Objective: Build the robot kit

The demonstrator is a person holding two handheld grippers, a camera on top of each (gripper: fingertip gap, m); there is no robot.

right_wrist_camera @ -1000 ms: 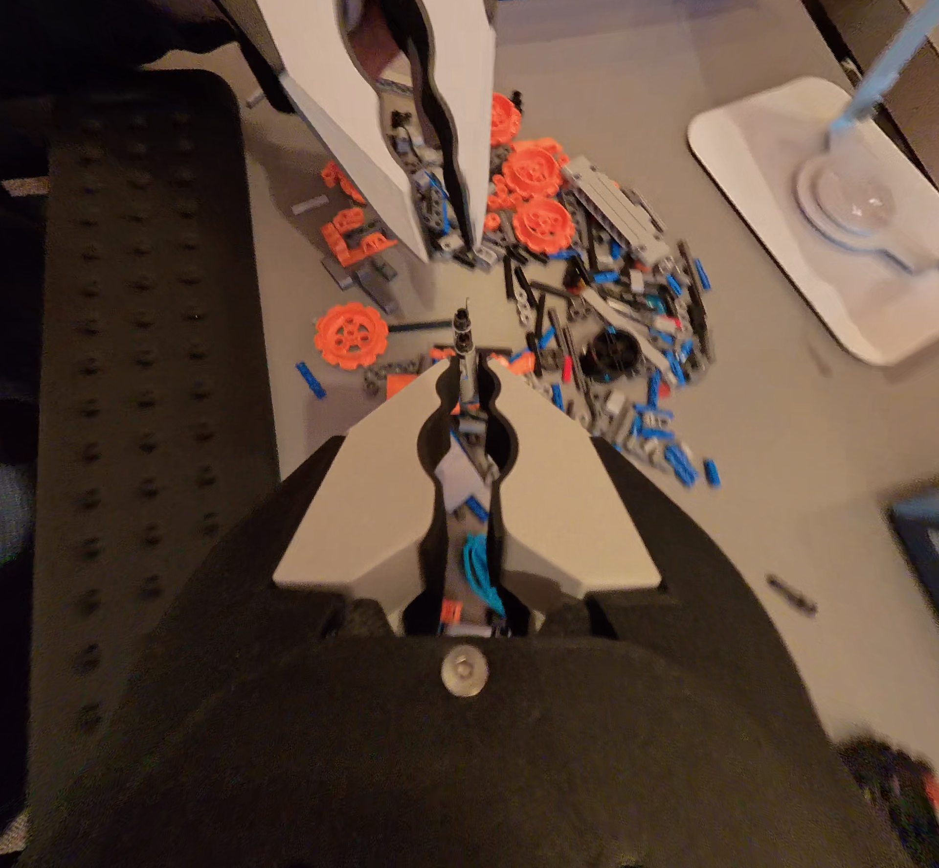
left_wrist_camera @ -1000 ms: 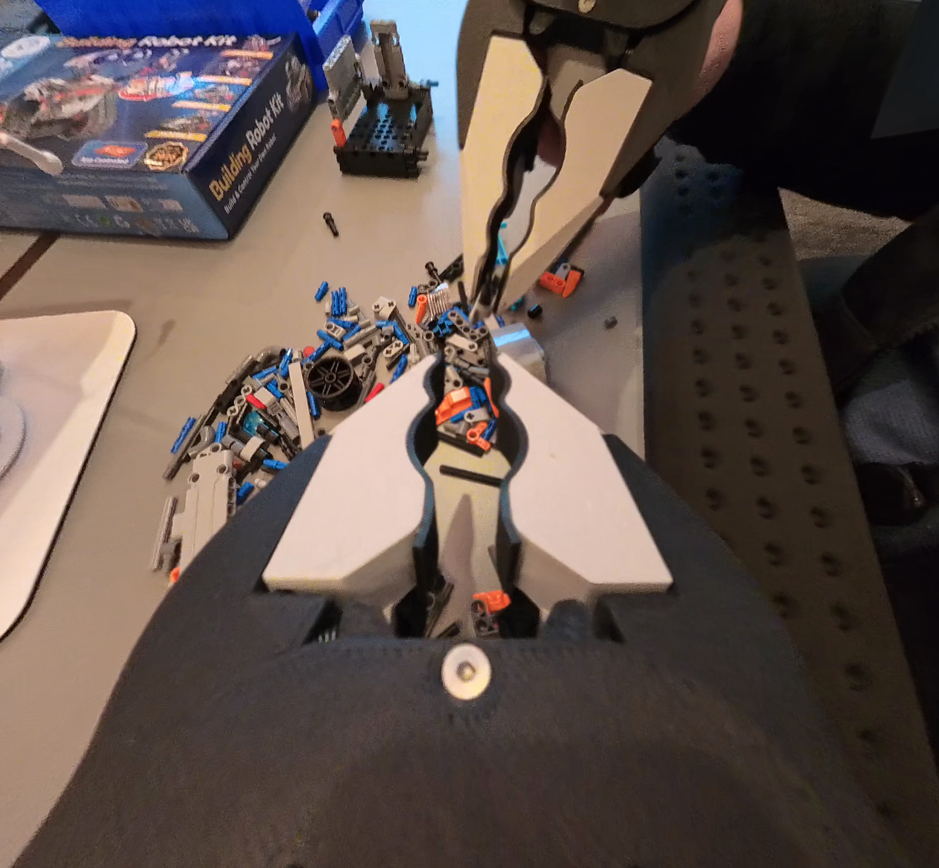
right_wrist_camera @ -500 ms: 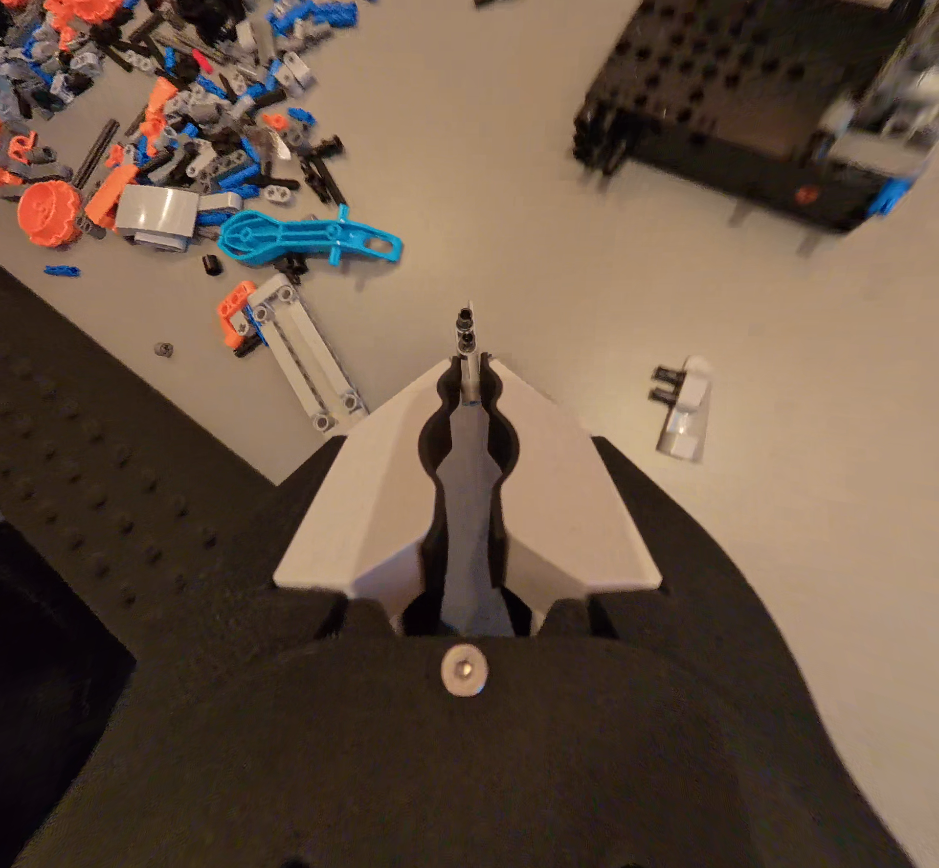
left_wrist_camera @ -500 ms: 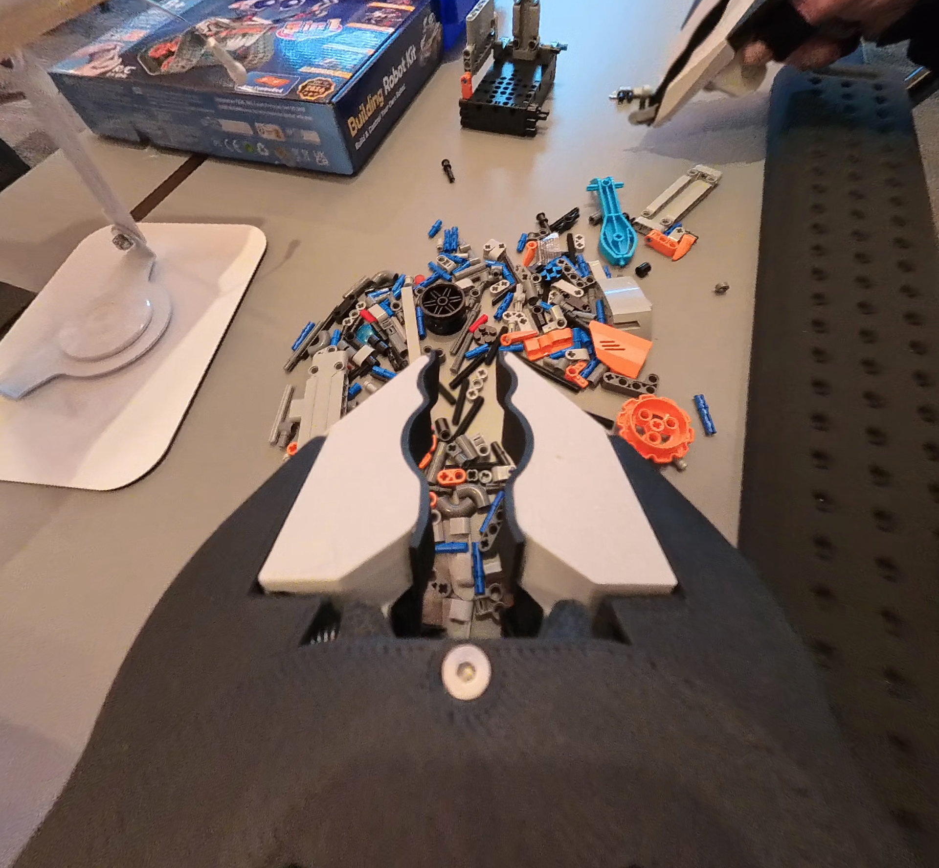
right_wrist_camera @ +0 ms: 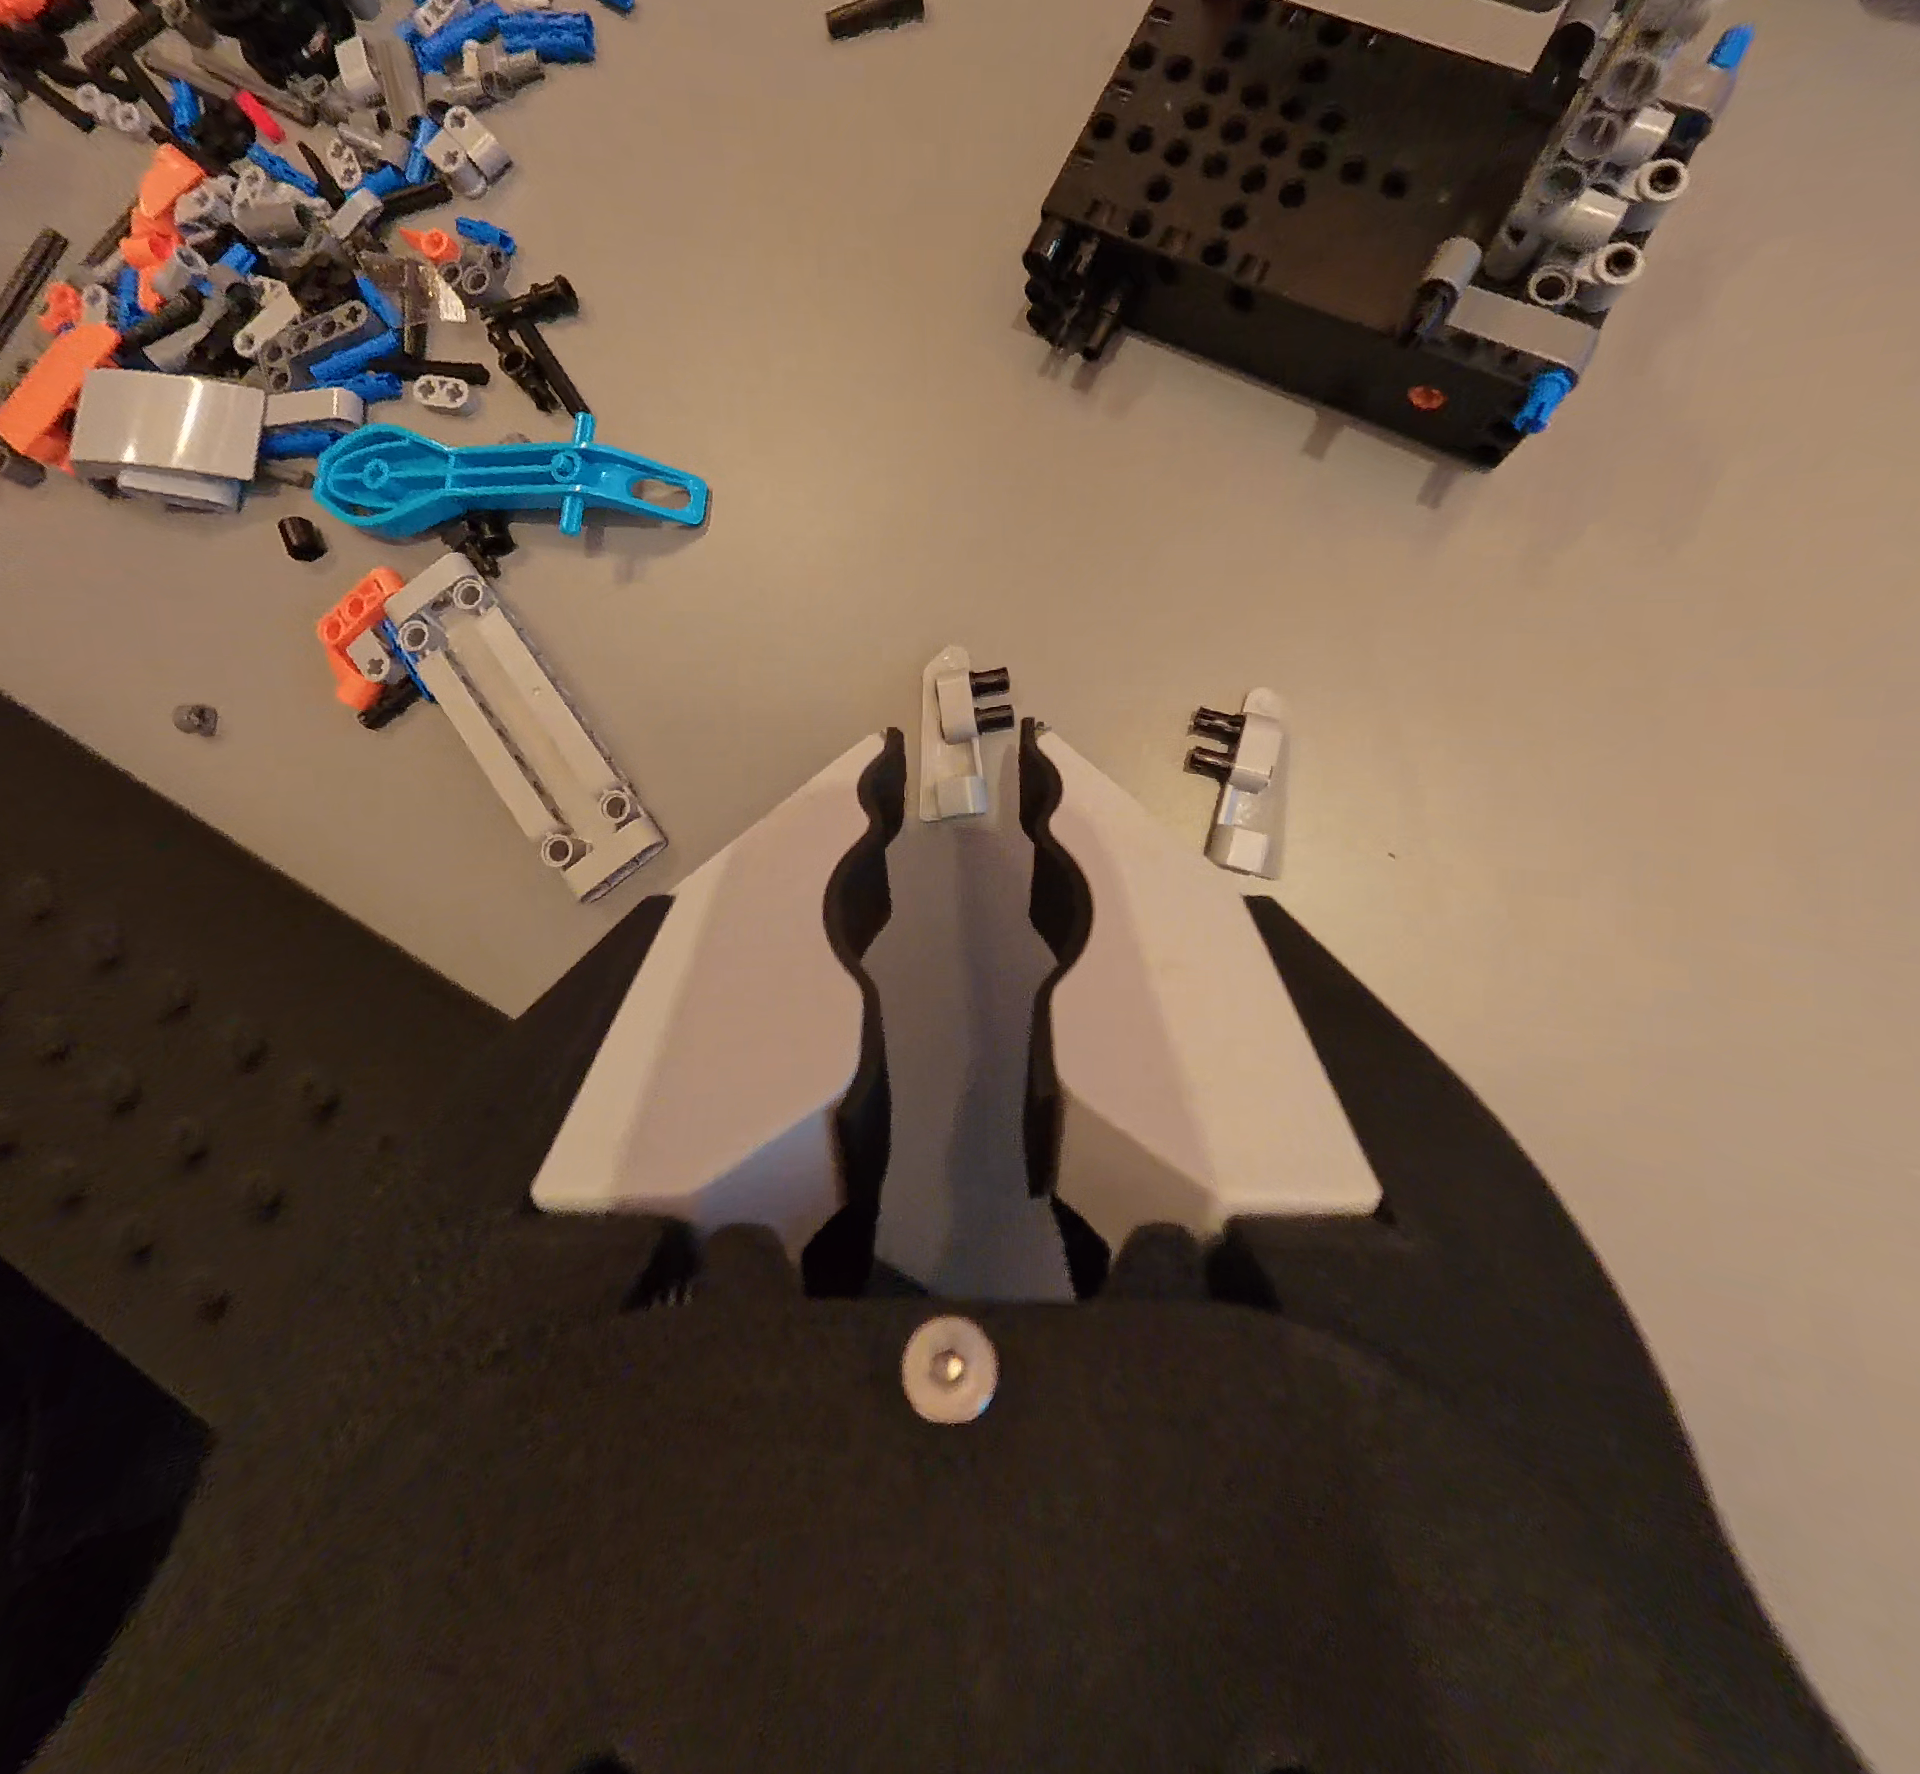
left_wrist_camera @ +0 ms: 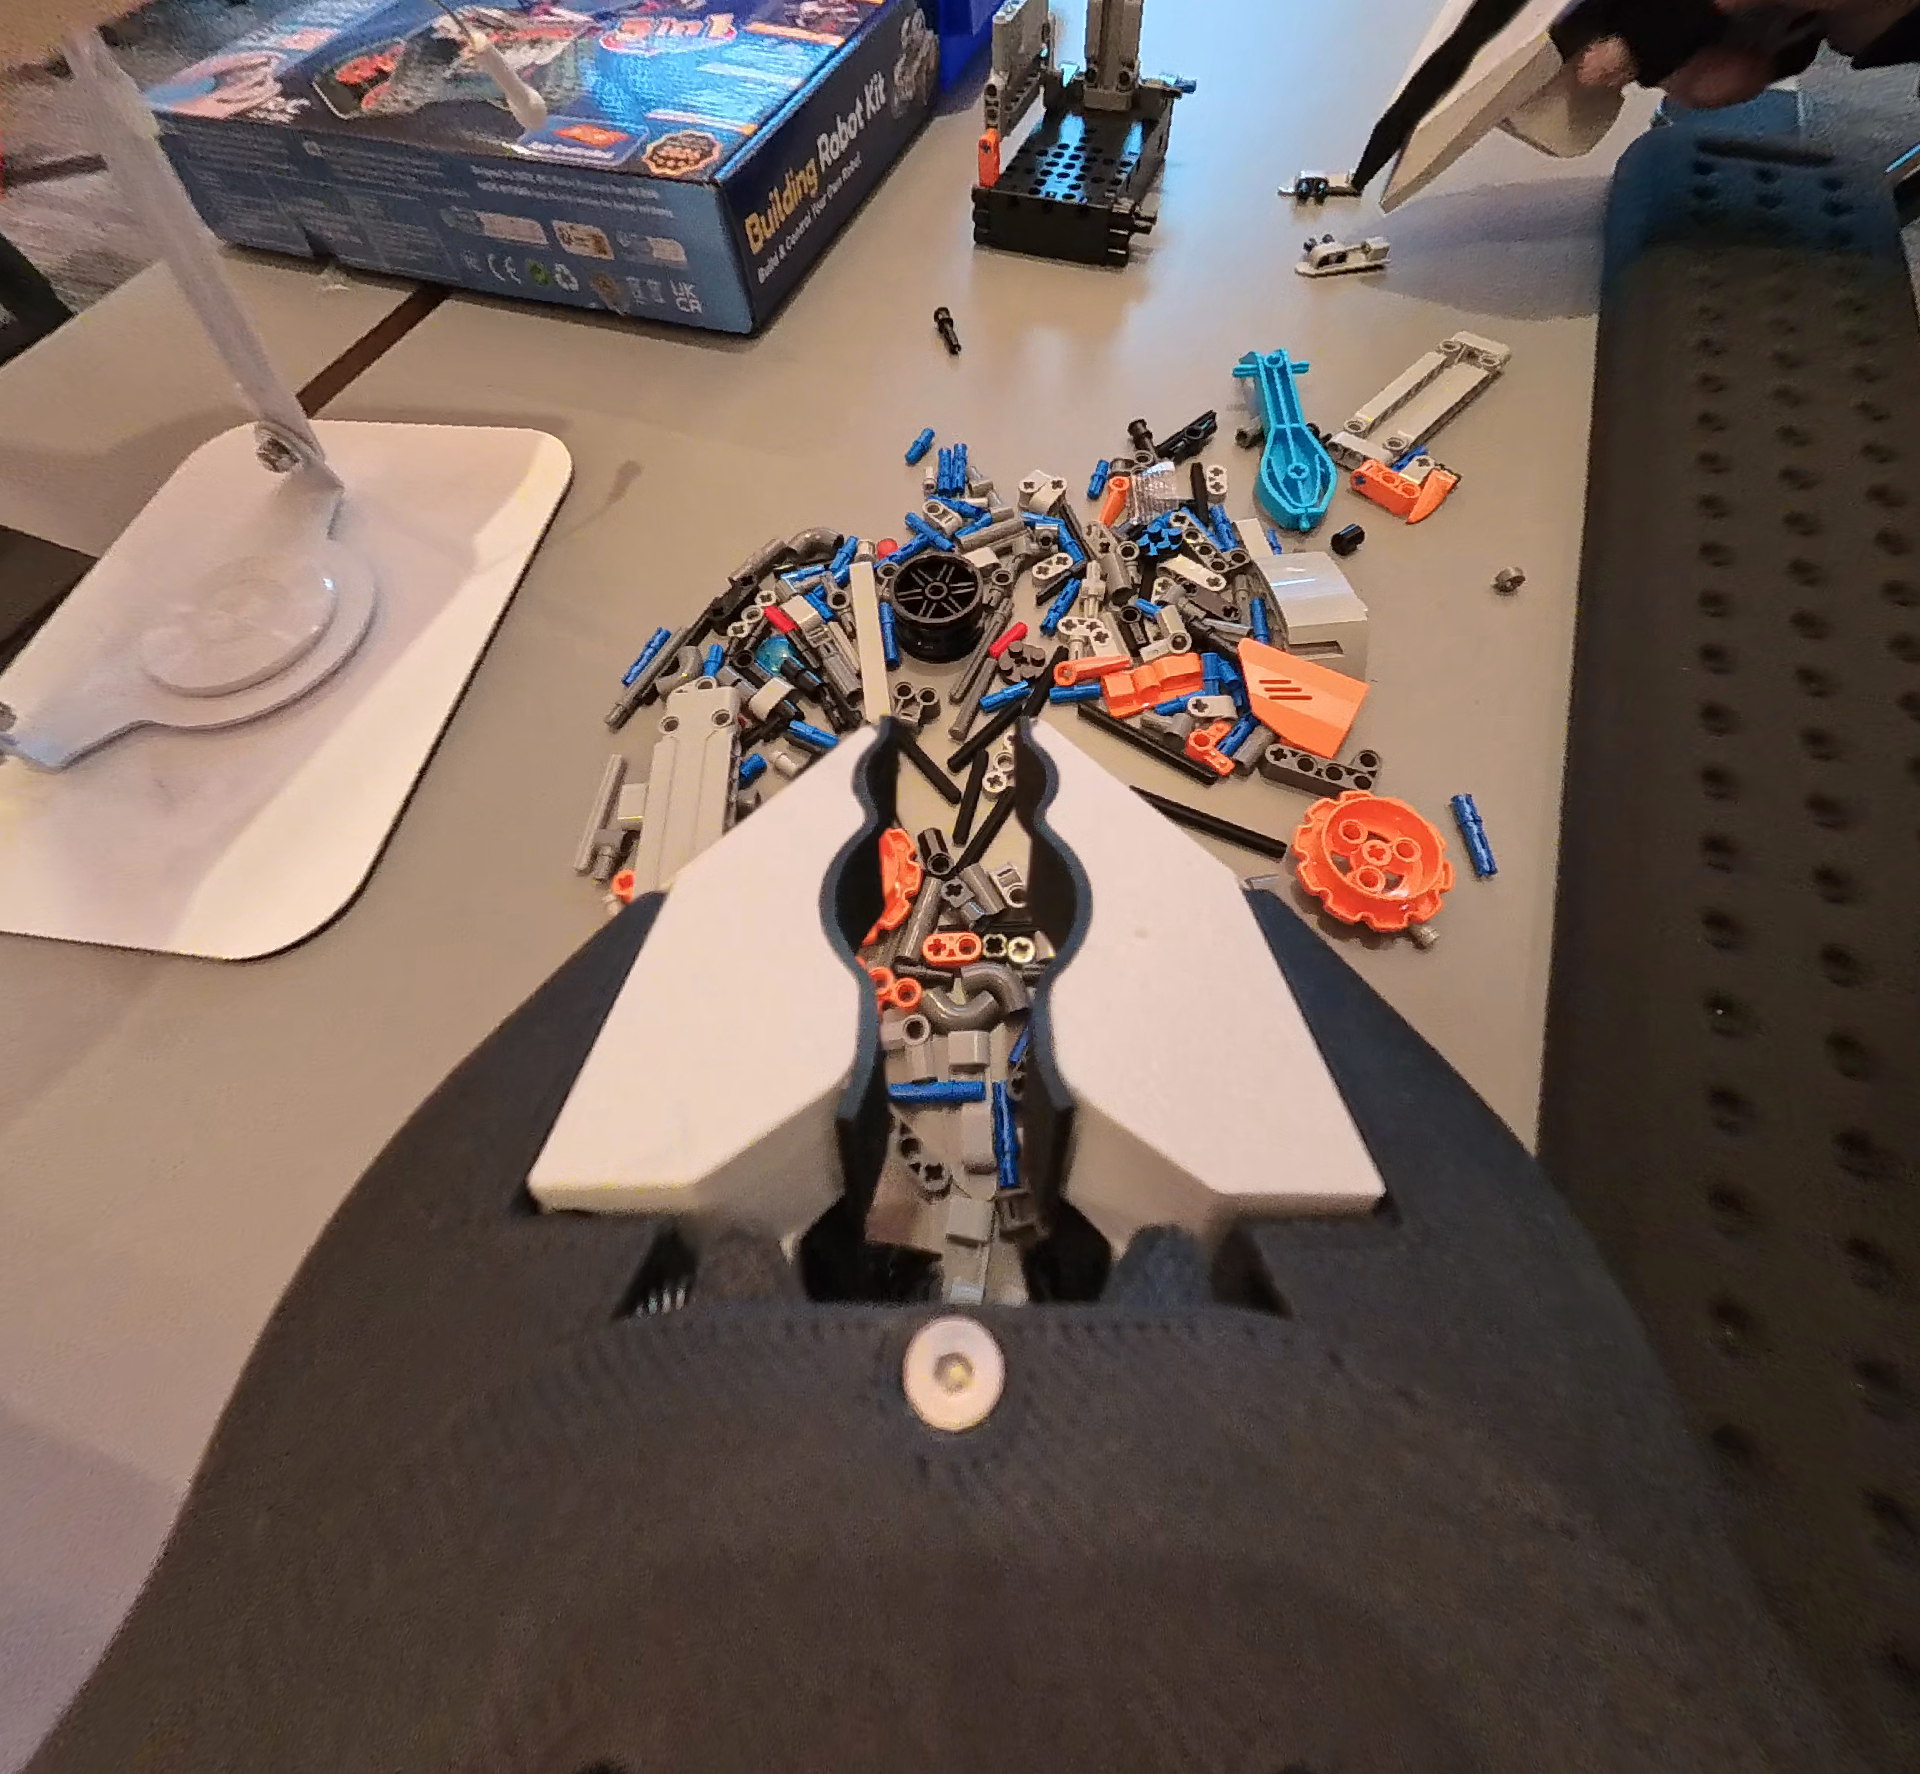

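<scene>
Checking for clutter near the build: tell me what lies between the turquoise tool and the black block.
Right wrist view: bare grey table between the turquoise tool and the black block. A lone black peg lies off to the far side.

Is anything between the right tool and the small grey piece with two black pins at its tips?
Nothing visible. The right tool is open, and the grey pinned piece lies on bare table between its tips. A twin piece lies apart, to the right.

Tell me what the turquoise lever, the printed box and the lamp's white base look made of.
Turquoise lever: moulded plastic, smooth, slightly glossy, with crisp ribs and holes.
Printed box: cardboard, shiny colour print, folded edges.
Lamp's white base: smooth and matt; plastic or painted metal, I cannot tell which.
</scene>
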